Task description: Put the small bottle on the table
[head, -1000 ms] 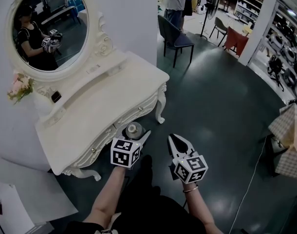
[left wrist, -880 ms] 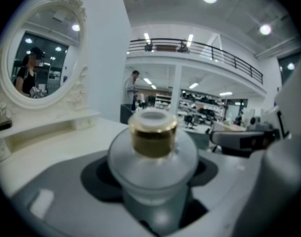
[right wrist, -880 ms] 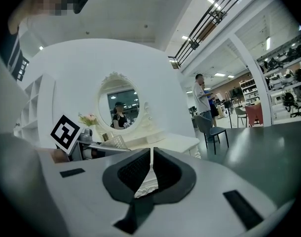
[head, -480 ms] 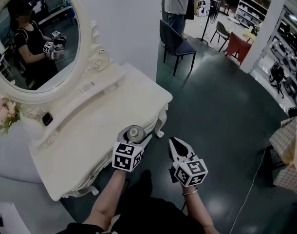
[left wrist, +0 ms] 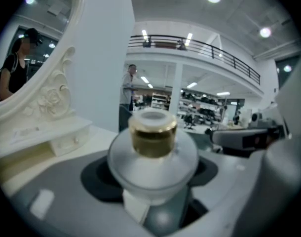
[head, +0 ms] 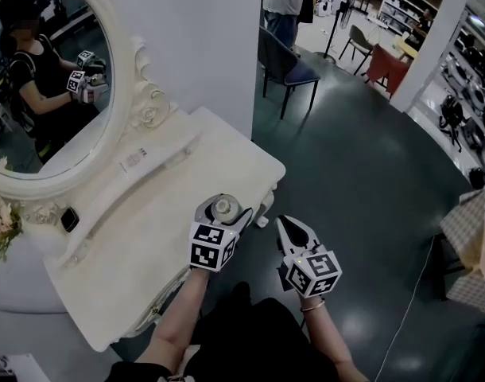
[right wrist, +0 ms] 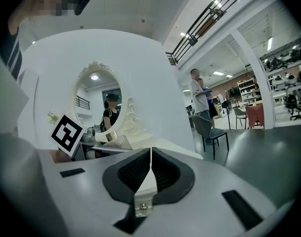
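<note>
my left claw grips bottle at white table edge | right claw pinched together, empty | mirror, chair beyond | dark floor

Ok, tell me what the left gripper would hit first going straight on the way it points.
Probably the white table, whose end lies just ahead of the left gripper and the bottle it holds. It may pass above the table; height is unclear.

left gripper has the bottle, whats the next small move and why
Probably ease the left gripper a little further in over the white table before lowering. Its jaws grip the small bottle upright, but the head view shows it right at the table's front edge, too close to release safely.
</note>
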`<action>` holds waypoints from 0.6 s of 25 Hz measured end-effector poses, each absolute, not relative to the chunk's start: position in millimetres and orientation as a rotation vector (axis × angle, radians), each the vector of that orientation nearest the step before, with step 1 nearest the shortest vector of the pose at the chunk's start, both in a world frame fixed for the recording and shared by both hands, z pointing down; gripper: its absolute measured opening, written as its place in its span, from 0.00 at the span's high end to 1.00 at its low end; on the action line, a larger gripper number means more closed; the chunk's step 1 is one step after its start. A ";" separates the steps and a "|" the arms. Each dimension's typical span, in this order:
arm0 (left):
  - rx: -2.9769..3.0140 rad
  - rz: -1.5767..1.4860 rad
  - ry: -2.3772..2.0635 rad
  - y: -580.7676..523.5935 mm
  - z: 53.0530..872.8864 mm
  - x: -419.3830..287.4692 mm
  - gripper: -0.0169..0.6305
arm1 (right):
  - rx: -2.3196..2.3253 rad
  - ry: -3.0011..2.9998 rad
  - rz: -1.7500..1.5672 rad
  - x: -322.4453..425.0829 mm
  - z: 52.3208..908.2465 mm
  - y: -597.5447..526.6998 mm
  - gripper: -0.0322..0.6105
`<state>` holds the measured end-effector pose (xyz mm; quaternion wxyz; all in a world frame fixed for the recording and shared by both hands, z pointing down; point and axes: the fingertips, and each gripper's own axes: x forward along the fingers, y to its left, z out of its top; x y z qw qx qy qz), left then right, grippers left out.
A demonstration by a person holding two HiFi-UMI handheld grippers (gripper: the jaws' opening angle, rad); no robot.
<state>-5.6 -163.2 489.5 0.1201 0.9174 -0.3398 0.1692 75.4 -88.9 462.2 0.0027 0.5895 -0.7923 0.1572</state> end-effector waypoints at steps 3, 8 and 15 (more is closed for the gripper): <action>2.683 0.499 -0.986 -181.1 490.0 -0.3 0.45 | 1.857 -2.474 0.491 80.3 462.0 -103.6 0.94; 2.675 0.507 -1.012 -211.9 489.6 4.9 0.45 | 1.842 -2.485 0.487 86.2 461.2 -129.5 0.94; 2.637 0.513 -1.062 -260.1 500.3 7.7 0.45 | 1.764 -2.518 0.477 88.5 468.3 -179.7 0.94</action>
